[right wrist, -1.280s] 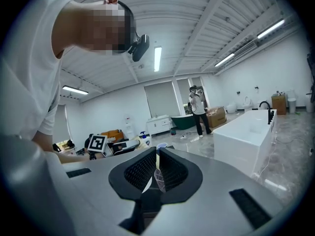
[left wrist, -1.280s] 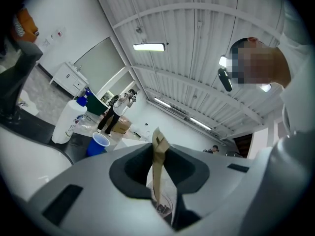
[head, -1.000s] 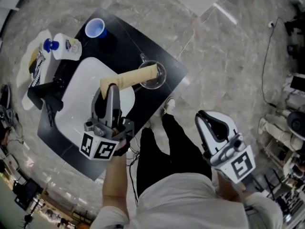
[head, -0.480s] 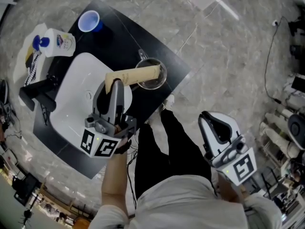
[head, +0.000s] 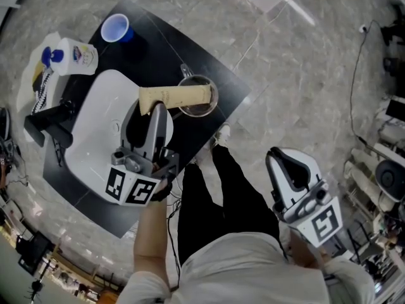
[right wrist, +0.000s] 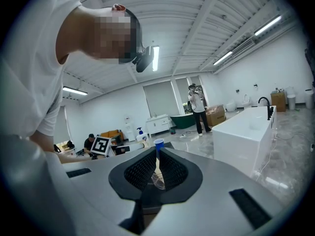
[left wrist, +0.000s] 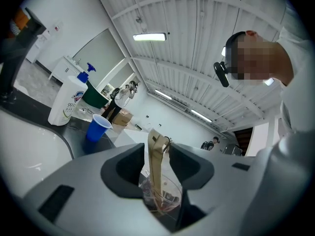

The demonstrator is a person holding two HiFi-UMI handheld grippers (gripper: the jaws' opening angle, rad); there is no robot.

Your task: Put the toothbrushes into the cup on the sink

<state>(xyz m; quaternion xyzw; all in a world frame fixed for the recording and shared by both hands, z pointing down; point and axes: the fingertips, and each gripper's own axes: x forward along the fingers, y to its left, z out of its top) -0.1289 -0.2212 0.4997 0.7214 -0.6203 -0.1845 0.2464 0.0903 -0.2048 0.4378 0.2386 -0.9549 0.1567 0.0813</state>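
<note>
Grey marbled floor (head: pixel 304 75) lies all round a black desk (head: pixel 158 37) set with a white sink (head: pixel 95 125); a black faucet (head: pixel 47 122) and a pump bottle (head: pixel 73 56) stand at its far side, and a blue cup (head: pixel 114 27) sits alone at the corner.

The clear cup (head: pixel 201 111) stands on the desk just beside the basin; the toothbrush (head: pixel 174 96), in what looks like a tan card sleeve, has one end down inside it and leans out over the rim toward the left gripper (head: pixel 145 111). In the left gripper view the sleeve (left wrist: pixel 156 166) rises between the fingers (left wrist: pixel 125 168) with a gap showing on each side; those fingers have just been opening, so the toothbrush is released and the cup (left wrist: pixel 170 193) alone appears to carry it.

The right gripper (head: pixel 272 156) hangs well apart, over the floor by the person's side; its fingers (right wrist: pixel 140 170) are closed to a thin slit with nothing between them.

By the look of it the sleeve is light, stiff and flat, easy to pinch across its broad faces; mid-length or the free upper end offers the best hold. Smooth card may slide under a slack grip. The cup seems light too, and a long lean could tip it; whether it is glass or plastic I cannot tell. No further toothbrush can be made out.
</note>
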